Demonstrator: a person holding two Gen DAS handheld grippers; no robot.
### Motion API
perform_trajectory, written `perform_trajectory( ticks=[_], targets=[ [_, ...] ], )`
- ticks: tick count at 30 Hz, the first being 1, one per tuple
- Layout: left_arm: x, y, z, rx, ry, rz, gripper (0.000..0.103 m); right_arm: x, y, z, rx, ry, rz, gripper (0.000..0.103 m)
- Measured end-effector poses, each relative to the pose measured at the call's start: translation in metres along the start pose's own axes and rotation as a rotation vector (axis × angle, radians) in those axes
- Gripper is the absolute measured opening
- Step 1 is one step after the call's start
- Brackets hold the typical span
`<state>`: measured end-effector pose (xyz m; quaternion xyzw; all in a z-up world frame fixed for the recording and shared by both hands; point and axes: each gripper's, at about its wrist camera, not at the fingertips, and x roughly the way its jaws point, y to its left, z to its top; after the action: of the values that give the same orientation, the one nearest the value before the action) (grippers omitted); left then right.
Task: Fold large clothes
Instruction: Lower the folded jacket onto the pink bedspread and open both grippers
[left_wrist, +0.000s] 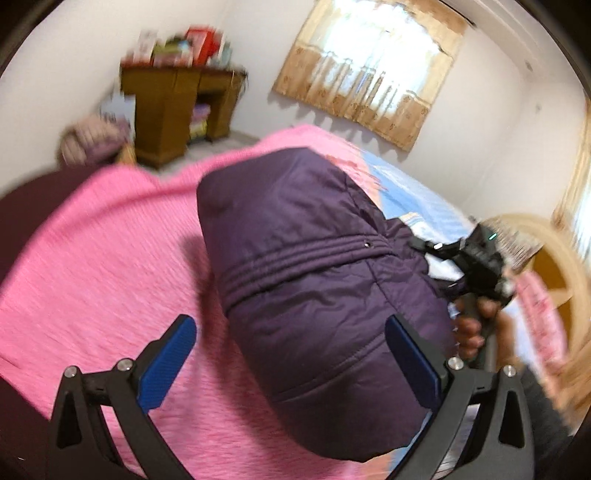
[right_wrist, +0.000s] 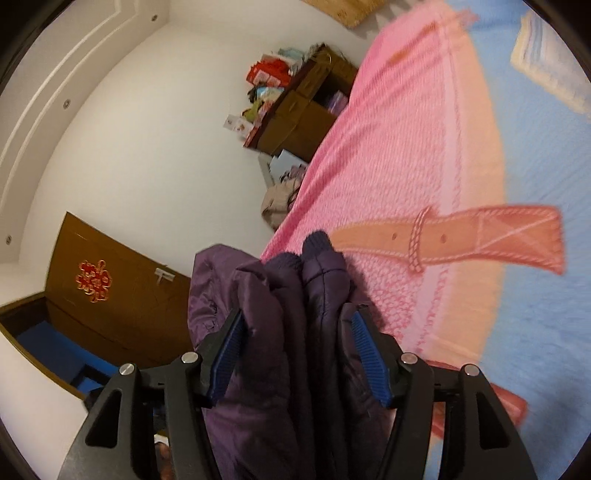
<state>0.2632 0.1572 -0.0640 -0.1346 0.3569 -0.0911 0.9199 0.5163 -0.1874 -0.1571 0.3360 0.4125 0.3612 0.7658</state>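
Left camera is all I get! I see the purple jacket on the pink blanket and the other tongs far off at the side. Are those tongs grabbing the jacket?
Observer: In the right camera, thick folds of the jacket fill the gap between the right tongs. I can't tell whether they are squeezing it.
Operator: Which bit of the jacket is in there?
Observer: Two ribbed cuffs poke out past the tips, so the sleeve ends lie between them.
Operator: Anything else I'm missing?
Observer: Yes, a brown door with a red knot decoration on it, off to the side of the bed.
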Motion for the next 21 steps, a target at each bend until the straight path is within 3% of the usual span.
perform_trajectory(
  ticks=[5,9,13,21],
  targets=[
    [-0.025,-0.016,-0.005,0.117,-0.060,0.132,0.103,-0.043,0.049,-0.019,-0.150,-0.081,-0.157,0.061],
    [-0.037,-0.034,-0.010,0.196,-0.107,0.220,0.103,-0.080,0.106,-0.054,-0.317,-0.174,-0.308,0.062],
    [-0.053,-0.035,-0.010,0.195,-0.154,0.229,0.103,-0.103,0.162,-0.095,-0.481,-0.273,-0.366,0.069],
    [-0.078,-0.062,-0.009,0.234,-0.233,0.262,0.103,-0.112,0.235,-0.145,-0.700,-0.316,-0.376,0.069]
  ],
)
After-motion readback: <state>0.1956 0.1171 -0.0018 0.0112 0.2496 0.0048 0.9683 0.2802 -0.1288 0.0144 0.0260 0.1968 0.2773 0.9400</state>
